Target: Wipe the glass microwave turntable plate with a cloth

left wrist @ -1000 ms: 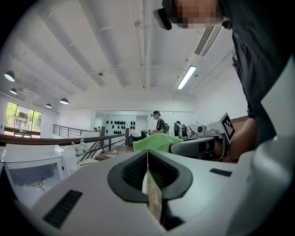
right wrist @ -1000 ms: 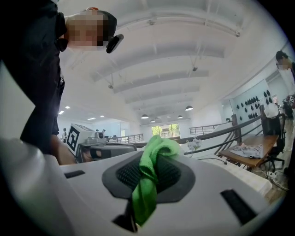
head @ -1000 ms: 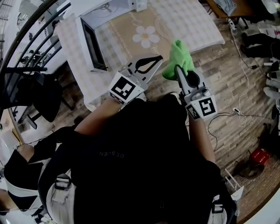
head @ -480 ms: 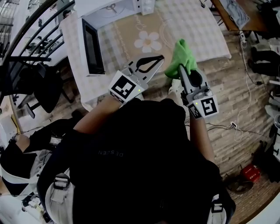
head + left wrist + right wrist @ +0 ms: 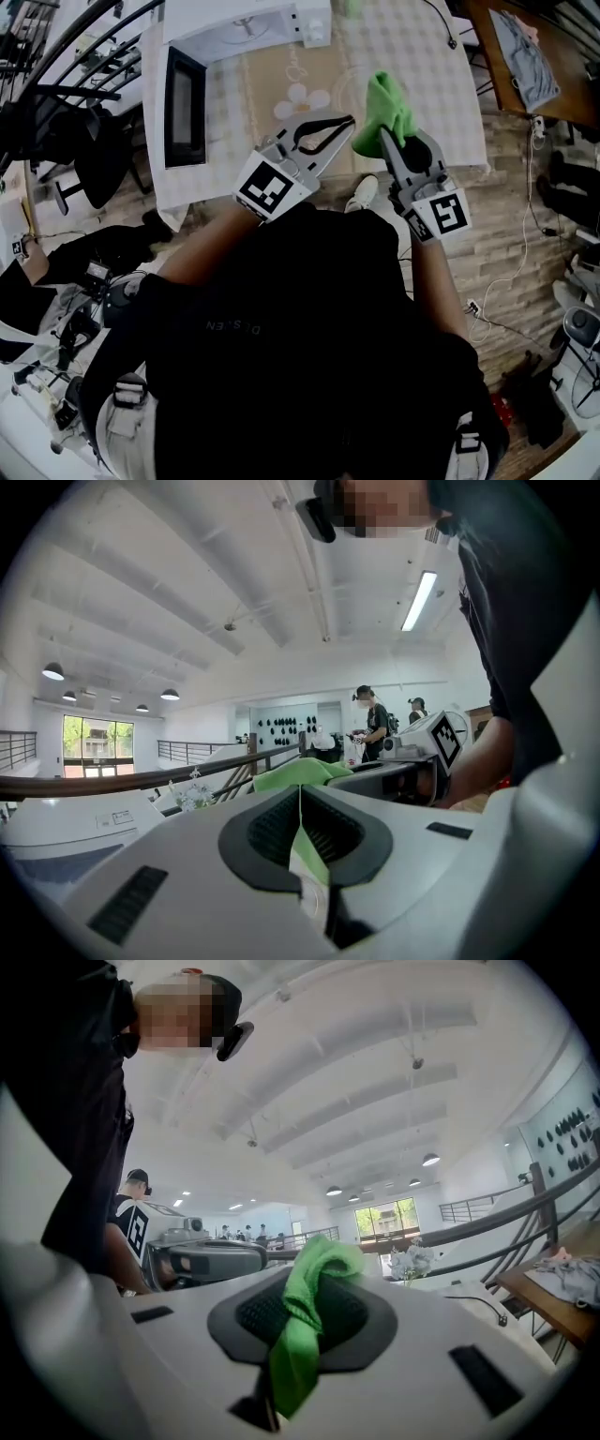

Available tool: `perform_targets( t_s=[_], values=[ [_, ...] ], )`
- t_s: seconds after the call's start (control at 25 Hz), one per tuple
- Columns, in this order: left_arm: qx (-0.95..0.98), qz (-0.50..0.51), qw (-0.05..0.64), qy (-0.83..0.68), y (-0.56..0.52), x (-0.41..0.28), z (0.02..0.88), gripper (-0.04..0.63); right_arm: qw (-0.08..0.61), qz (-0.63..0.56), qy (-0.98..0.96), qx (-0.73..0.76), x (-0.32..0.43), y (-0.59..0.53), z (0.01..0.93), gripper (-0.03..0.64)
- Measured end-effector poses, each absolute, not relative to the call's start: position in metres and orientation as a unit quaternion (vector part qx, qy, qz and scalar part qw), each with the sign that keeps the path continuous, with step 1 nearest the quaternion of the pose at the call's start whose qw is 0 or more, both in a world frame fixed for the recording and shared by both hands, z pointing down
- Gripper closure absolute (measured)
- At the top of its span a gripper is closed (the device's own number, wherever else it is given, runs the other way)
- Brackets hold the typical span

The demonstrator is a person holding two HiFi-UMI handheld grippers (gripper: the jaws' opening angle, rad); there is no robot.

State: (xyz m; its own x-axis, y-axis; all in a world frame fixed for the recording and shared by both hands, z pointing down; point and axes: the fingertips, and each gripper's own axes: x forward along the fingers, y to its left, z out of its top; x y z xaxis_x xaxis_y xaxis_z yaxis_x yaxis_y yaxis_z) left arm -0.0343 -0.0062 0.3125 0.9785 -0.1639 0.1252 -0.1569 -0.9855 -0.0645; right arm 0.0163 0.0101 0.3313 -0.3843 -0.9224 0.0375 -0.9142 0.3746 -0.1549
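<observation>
My right gripper (image 5: 384,134) is shut on a bright green cloth (image 5: 385,101), which bunches above the jaws over the near edge of the table (image 5: 427,66). In the right gripper view the cloth (image 5: 309,1321) hangs out from between the closed pads. My left gripper (image 5: 349,120) is held beside it on the left, with its jaws closed tip to tip and nothing between them. In the left gripper view the left gripper (image 5: 300,799) is shut, and the cloth (image 5: 298,772) shows just beyond it. I cannot clearly make out the glass plate in any view.
A white microwave (image 5: 244,23) stands at the table's far left with its dark-windowed door (image 5: 185,108) swung open toward me. A beige mat with a daisy print (image 5: 302,98) lies on the checked tablecloth. A wooden desk (image 5: 530,56) stands to the right, and railings and clutter to the left.
The table and microwave have shifted in the head view as the person moved. Both grippers hold the same pose, now at the table's near edge, the cloth still gripped.
</observation>
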Motion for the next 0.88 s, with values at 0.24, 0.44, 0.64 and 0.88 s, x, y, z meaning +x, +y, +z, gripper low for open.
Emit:
perform_targets(
  t_s=[0.24, 0.44, 0.64, 0.88],
  values=[
    [-0.987, -0.074, -0.008, 0.14, -0.029, 0.004, 0.32, 0.574, 0.026, -0.092, 0.86, -0.502, 0.054, -0.018, 0.337, 0.549],
    [-0.976, -0.078, -0.028, 0.203, -0.047, 0.022, 0.326, 0.574, 0.011, -0.108, 0.886, -0.45, 0.079, -0.04, 0.354, 0.549],
    [-0.96, -0.074, -0.041, 0.267, -0.06, 0.024, 0.332, 0.574, -0.02, -0.12, 0.907, -0.404, 0.093, -0.057, 0.382, 0.548],
    [-0.947, -0.073, -0.036, 0.312, -0.064, 0.02, 0.343, 0.574, -0.064, -0.131, 0.912, -0.384, 0.1, -0.074, 0.406, 0.541]
  ],
)
